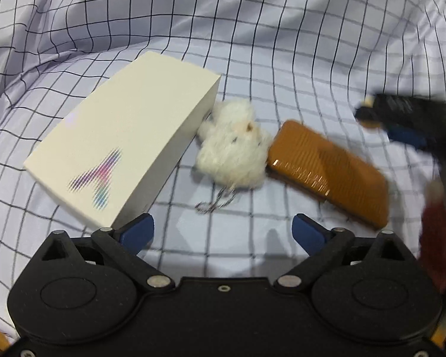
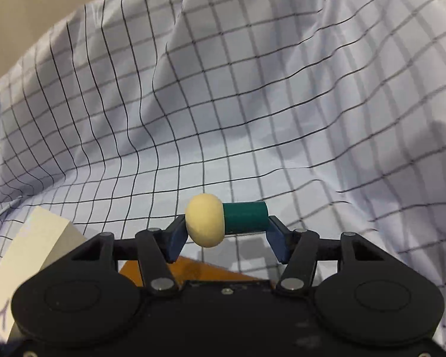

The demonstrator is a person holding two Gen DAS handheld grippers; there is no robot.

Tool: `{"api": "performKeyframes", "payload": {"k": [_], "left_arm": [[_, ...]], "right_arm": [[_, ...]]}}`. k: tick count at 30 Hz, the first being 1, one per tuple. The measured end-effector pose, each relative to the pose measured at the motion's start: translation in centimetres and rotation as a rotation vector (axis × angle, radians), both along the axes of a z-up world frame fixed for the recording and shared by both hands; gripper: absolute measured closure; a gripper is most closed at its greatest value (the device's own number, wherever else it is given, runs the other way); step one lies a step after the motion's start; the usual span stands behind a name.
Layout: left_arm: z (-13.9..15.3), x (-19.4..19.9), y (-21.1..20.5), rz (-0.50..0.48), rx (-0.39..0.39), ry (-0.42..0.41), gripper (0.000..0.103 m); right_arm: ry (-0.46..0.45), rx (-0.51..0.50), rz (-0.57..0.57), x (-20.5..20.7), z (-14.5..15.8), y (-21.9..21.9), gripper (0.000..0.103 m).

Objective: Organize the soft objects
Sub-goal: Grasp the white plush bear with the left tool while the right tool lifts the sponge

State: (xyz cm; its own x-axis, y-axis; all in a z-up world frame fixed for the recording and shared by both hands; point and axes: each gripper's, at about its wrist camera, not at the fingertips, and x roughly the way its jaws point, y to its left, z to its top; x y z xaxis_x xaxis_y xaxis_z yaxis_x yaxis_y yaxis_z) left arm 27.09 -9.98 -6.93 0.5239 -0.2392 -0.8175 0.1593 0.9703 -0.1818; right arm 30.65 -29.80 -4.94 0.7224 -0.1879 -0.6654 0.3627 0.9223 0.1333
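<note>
Plush toy (image 1: 233,145) lies between box (image 1: 125,136) — and comb (image 1: 330,169).

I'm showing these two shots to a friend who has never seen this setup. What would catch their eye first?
Probably the right claw, clamped end to end on a small toy with a cream round cap and a green stem, held above the checked cloth. In the left view, a fluffy white plush lies between a white box and an orange-brown comb, ahead of the open left claw.
</note>
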Motion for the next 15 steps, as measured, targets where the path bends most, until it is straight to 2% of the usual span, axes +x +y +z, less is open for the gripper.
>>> {"api": "performKeyframes", "payload": {"k": [4, 8, 12, 15], "left_arm": [[1.0, 1.1, -0.6, 0.049, -0.037, 0.002, 0.011], [1.3, 1.9, -0.8, 0.153, -0.077, 0.014, 0.014], [0.7, 2.9, -0.9, 0.262, -0.149, 0.042, 0.014], [0.7, 3.5, -1.0, 0.337, -0.153, 0.029, 0.014]], "right_arm": [[-0.027, -0.01, -0.004, -2.6, 0.4, 0.3, 0.046], [-0.038, 0.011, -0.008, -3.7, 0.1, 0.2, 0.046], [-0.045, 0.026, -0.012, -4.6, -0.4, 0.4, 0.046], [-0.054, 0.022, -0.002, -5.5, -0.3, 0.8, 0.046]]}}
